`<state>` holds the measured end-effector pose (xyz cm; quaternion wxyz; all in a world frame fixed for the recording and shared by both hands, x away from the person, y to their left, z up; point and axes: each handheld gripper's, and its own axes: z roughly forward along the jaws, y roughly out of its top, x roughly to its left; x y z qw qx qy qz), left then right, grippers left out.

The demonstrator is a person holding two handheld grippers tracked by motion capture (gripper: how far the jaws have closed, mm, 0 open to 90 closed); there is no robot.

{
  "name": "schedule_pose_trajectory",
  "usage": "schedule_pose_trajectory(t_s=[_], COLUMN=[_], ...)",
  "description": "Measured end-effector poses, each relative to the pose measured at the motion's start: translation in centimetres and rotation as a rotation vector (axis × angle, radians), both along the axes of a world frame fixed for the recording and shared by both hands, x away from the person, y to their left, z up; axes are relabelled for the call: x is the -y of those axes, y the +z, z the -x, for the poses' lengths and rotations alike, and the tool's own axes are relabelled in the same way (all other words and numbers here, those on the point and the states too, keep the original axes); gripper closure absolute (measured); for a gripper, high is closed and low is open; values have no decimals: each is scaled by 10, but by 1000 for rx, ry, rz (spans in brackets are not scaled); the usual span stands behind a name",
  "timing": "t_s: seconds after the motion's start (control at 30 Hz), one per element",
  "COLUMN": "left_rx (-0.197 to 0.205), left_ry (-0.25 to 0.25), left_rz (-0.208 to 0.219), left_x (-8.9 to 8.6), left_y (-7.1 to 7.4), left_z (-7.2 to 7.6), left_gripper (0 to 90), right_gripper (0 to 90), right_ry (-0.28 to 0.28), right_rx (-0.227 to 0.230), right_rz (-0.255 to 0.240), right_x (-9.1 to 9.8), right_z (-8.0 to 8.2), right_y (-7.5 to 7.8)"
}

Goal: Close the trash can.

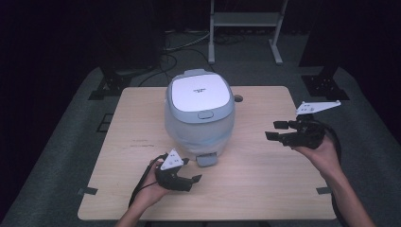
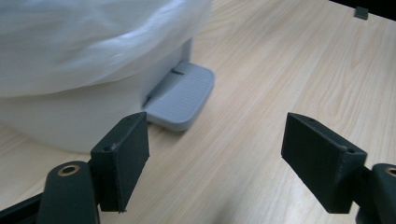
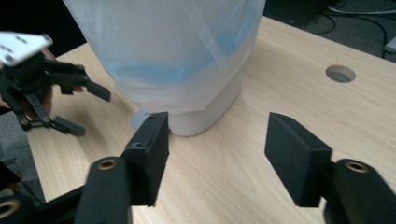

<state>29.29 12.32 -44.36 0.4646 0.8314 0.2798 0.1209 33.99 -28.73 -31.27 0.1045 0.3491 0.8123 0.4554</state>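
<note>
A white and grey pedal bin (image 1: 199, 113) stands at the middle of the wooden table (image 1: 265, 179), lid down, with a thin plastic liner draped over its sides (image 3: 177, 51). Its grey foot pedal (image 1: 206, 160) juts out toward me at the base. My left gripper (image 1: 191, 170) hovers low just left of the pedal, open, nothing between its jaws; in the left gripper view (image 2: 215, 158) the pedal (image 2: 180, 95) lies ahead. Off to the bin's right, my right gripper (image 1: 273, 130) points at the bin, open and empty (image 3: 217, 154). The right gripper view also catches the left gripper (image 3: 92, 113).
A round cable hole (image 1: 238, 98) sits in the table just right of the bin. Beyond the far edge stand a white metal frame (image 1: 246, 23), dark stands and cables on the grey floor. Bare tabletop lies left and right of the bin.
</note>
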Motion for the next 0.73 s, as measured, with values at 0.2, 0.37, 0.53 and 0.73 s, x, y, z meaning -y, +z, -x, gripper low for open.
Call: schedule_pose_trajectory(t_s=[0.2, 0.37, 0.53, 0.73], left_rx=[14, 23, 25, 22], left_ry=[45, 64, 90, 94], left_rz=[11, 19, 23, 36], left_x=[-22, -35, -48, -57], left_y=[9, 15, 19, 20], left_z=[0, 0, 1, 4], left_gripper=[198, 195, 194, 193], right_gripper=[345, 331, 329, 329], right_ry=[-4, -14, -21, -24], right_rx=[-18, -32, -42, -68], right_rz=[8, 18, 8, -18], right_x=[2, 4, 7, 10], right_z=[4, 7, 12, 14], right_y=[-15, -26, -40, -57])
